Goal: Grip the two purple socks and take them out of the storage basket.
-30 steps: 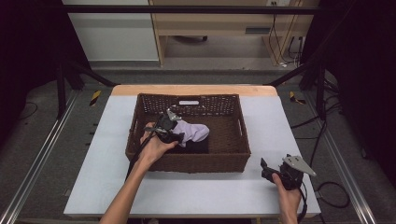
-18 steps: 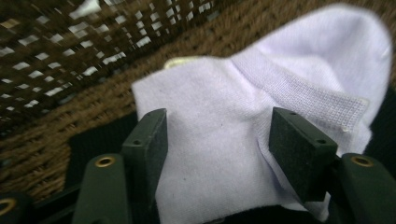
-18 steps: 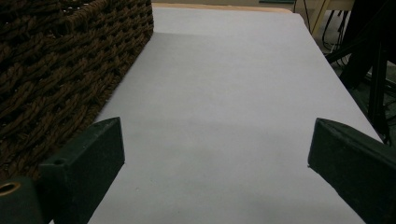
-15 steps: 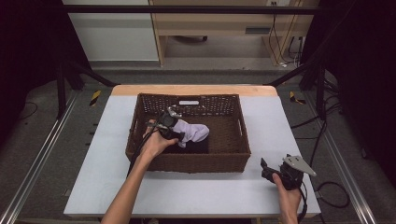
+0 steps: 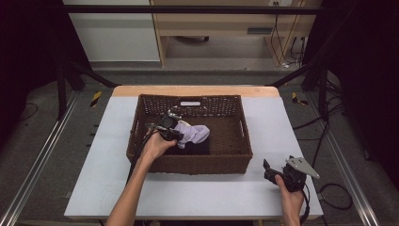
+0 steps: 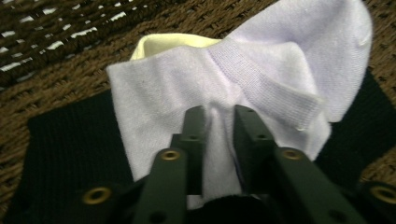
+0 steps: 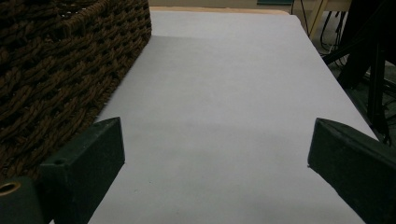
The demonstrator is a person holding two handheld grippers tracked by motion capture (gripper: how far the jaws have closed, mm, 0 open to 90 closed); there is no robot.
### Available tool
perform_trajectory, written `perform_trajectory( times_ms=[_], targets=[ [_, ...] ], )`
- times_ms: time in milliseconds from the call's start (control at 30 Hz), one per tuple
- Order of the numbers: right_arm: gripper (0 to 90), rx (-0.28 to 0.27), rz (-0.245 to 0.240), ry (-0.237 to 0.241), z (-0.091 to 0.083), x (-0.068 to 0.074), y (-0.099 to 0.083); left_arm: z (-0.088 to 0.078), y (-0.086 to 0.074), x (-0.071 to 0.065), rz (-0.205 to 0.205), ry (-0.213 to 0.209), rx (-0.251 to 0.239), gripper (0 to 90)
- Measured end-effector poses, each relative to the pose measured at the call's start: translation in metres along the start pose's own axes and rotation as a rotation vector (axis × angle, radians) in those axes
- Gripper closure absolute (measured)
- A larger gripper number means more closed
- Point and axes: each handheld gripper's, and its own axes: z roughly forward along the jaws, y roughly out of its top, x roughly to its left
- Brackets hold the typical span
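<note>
Left gripper [image 6: 219, 114] pinching lavender sock [image 6: 261, 70] in basket [image 5: 235, 160], jaws just closing — right gripper [image 7: 215, 158] spread wide, idle on surface [image 7: 224, 84], well apart

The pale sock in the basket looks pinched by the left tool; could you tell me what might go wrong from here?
1. The left tool, whose jaws have just been closing, pinches only a small fold of the pale sock, so it may slip out on lifting.
2. The dark cloth lies right under the sock and could get dragged along.
3. The sock could snag on the basket wall.
</note>
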Motion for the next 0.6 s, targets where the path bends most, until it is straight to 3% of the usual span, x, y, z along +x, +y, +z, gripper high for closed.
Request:
perform_trajectory(
  times_ms=[167, 367, 600],
  targets=[
    [4.3, 0.000, 0.002, 0.000, 0.000, 0.000, 0.000, -0.004, -0.001, -0.002, 0.020, 0.015, 0.008, 86.9],
    [4.3, 0.000, 0.000, 0.001, 0.000, 0.000, 0.000, -0.011, -0.001, -0.001, -0.007, -0.003, -0.033, 87.9],
    [4.3, 0.000, 0.000, 0.001, 0.000, 0.000, 0.000, -0.030, -0.004, 0.001, -0.019, 0.011, -0.210, 88.1]
  ],
)
